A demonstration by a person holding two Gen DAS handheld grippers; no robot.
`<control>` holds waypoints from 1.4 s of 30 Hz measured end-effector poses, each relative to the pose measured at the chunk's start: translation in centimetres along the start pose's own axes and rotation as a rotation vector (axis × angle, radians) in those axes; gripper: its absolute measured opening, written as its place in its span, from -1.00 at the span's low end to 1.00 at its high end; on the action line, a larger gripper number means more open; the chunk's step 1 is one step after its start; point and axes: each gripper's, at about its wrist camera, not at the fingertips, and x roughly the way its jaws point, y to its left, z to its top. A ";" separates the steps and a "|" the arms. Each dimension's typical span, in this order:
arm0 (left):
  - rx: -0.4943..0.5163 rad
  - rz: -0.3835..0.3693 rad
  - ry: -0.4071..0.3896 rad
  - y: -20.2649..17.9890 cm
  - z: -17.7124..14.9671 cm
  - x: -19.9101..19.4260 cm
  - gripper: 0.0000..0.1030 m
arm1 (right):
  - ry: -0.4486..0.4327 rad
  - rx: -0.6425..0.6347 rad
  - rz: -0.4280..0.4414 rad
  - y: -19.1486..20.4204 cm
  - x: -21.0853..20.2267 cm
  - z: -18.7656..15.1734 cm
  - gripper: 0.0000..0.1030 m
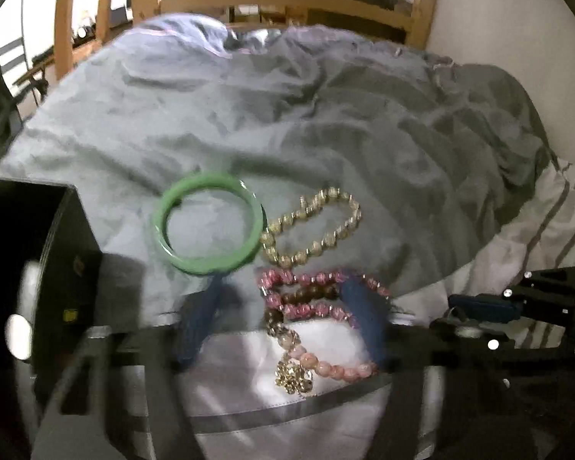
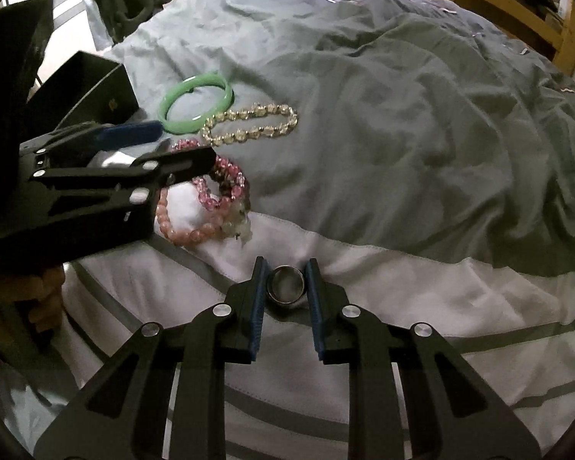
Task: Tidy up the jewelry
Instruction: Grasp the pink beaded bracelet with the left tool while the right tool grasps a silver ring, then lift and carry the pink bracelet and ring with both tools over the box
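Now the right gripper (image 2: 286, 283) has a metal ring (image 2: 286, 284) pinched between its blue pads, the band sitting at the very fingertips just above the striped white sheet (image 2: 402, 306). With so little of the ring in the pads, a slow, straight lift looks wise, no twisting, and the squeeze kept even so the band can't pop out sideways.

Over to the left gripper (image 1: 283, 299): its jaws stand partly apart over the heap of pink bead bracelets (image 1: 310, 295), nothing gripped, one pad near the green bangle (image 1: 209, 226), the other lying among the pink beads. The pale yellow bead bracelet (image 1: 314, 226) rests just beside the bangle on the grey duvet (image 1: 287, 115).

An open black box (image 2: 84, 88) waits at the left, likely the destination; I'd carry the ring across above the pile rather than through it.

Writing? None readable. A small gold mark shows on the box front, too small to make out.
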 end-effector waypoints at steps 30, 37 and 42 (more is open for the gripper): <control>-0.065 0.043 -0.190 2.6 3.5 -11.4 -0.85 | -0.290 -0.067 0.061 2.0 -5.6 0.9 -0.59; -0.065 0.061 -0.216 3.5 3.3 -14.1 -0.85 | -0.329 -0.099 0.049 3.7 -7.5 1.8 -0.59; -0.064 0.089 -0.225 4.5 3.1 -15.4 -0.85 | -0.348 -0.115 0.053 5.4 -8.7 2.7 -0.59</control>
